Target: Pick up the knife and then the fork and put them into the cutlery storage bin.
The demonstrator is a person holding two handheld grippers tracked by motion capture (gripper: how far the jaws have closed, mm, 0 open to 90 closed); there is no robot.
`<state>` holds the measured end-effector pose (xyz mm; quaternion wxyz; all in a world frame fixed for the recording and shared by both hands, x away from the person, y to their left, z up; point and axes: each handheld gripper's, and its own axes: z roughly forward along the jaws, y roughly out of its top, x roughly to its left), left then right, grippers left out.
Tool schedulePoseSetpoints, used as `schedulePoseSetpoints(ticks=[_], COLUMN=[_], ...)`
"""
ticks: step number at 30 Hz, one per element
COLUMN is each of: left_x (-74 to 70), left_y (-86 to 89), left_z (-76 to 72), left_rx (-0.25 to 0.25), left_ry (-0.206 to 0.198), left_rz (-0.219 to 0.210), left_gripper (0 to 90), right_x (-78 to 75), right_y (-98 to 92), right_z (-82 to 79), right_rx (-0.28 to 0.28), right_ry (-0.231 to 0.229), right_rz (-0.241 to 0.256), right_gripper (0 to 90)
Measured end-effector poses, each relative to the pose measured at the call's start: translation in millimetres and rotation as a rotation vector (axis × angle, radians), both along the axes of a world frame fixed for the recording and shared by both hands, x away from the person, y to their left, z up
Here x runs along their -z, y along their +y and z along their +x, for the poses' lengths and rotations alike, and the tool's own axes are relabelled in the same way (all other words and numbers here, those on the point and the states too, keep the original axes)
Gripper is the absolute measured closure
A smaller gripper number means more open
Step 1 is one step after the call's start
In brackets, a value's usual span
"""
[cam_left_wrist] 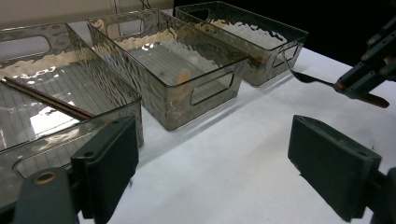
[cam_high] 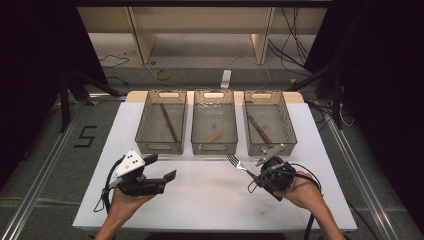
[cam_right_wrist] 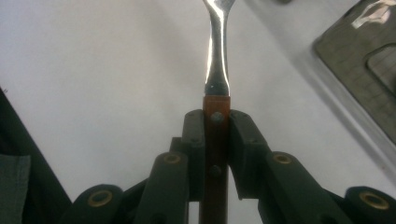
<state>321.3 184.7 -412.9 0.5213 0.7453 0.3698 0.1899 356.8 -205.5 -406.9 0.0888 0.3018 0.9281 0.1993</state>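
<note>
While the right gripper [cam_right_wrist: 216,140] clamps the fork [cam_right_wrist: 216,70] by its riveted wooden handle, shiny steel tines pointing to 10 o'clock, the left gripper [cam_left_wrist: 210,158] gapes empty

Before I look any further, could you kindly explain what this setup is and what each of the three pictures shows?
A person holds a hand-operated gripper in each hand; there is no robot arm. The high view looks down on a white table with three clear bins. The left bin holds chopsticks, the right bin a knife. The other two pictures come from cameras riding on the grippers. The left gripper is open and holds nothing. The right gripper is shut on a fork, clamping its brown handle.
</note>
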Motion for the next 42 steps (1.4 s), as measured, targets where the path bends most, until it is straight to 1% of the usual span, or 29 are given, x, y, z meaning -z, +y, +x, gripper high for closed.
schedulePoseSetpoints(ticks=[2, 7, 10, 13, 15, 22, 23, 25, 27, 30, 31, 32, 35, 36, 40, 42], left_x=[0.0, 0.0, -0.1, -0.1, 0.1, 0.3, 0.2, 0.1, -0.1, -0.1, 0.0, 0.0, -0.1, -0.2, -0.1, -0.2], left_y=[-0.1, -0.2, 0.1, 0.3, 0.4, 1.0, 1.1, 0.9, 1.0, 1.3, 1.1, 1.2, 1.1, 1.3, 1.1, 1.2], left_z=[-0.2, -0.1, -0.1, -0.1, 0.0, 0.3, 0.3, 0.1, -0.1, 0.0, -0.1, -0.1, -0.1, -0.1, 0.0, -0.1], left_rx=[0.003, 0.004, 0.004, 0.004, 0.003, 0.001, 0.001, 0.001, 0.0, -0.002, -0.004, -0.003, -0.003, -0.002, -0.004, -0.002], left_ry=[-0.002, -0.003, -0.004, -0.003, -0.002, -0.001, -0.001, -0.003, -0.003, -0.004, -0.005, -0.005, -0.005, -0.005, -0.005, -0.005], left_rz=[-0.005, -0.006, -0.009, -0.012, -0.013, -0.013, -0.013, -0.013, -0.014, -0.016, -0.021, -0.021, -0.02, -0.017, -0.02, -0.016], left_gripper=[16.0, 16.0, 15.9, 15.8, 15.9, 15.9, 15.8, 15.8, 15.9, 15.9, 15.9, 15.9, 15.8, 15.9, 15.8, 15.9], right_x=[-2.4, -8.7, -11.8, -16.3, -17.5, -30.3, -34.7, -37.1, -42.1, -48.8, -52.6, -52.6, -56.8, -57.8, -61.0, -61.4], right_y=[-1.1, -2.7, -2.7, -4.3, -4.6, -9.0, -10.0, -10.3, -11.9, -13.1, -14.0, -14.0, -14.3, -14.6, -13.0, -11.7], right_z=[3.5, 10.0, 12.9, 19.4, 21.3, 35.8, 40.6, 43.2, 48.9, 57.6, 63.4, 63.4, 71.3, 73.9, 82.2, 86.5], right_rx=[0.011, 0.016, 0.019, 0.03, 0.036, 0.071, 0.082, 0.092, 0.093, 0.113, 0.127, 0.127, 0.145, 0.143, 0.156, 0.153], right_ry=[-0.006, -0.02, -0.029, -0.039, -0.043, -0.071, -0.085, -0.093, -0.098, -0.109, -0.116, -0.116, -0.115, -0.121, -0.116, -0.117], right_rz=[0.011, 0.034, 0.038, 0.056, 0.059, 0.101, 0.093, 0.092, 0.11, 0.115, 0.11, 0.11, 0.113, 0.114, 0.13, 0.139], right_gripper=[77.8, 77.8, 77.8, 77.8, 77.8, 77.8, 77.8, 77.8, 77.8, 77.8, 77.8, 77.8, 77.8, 77.8, 77.8, 77.8])
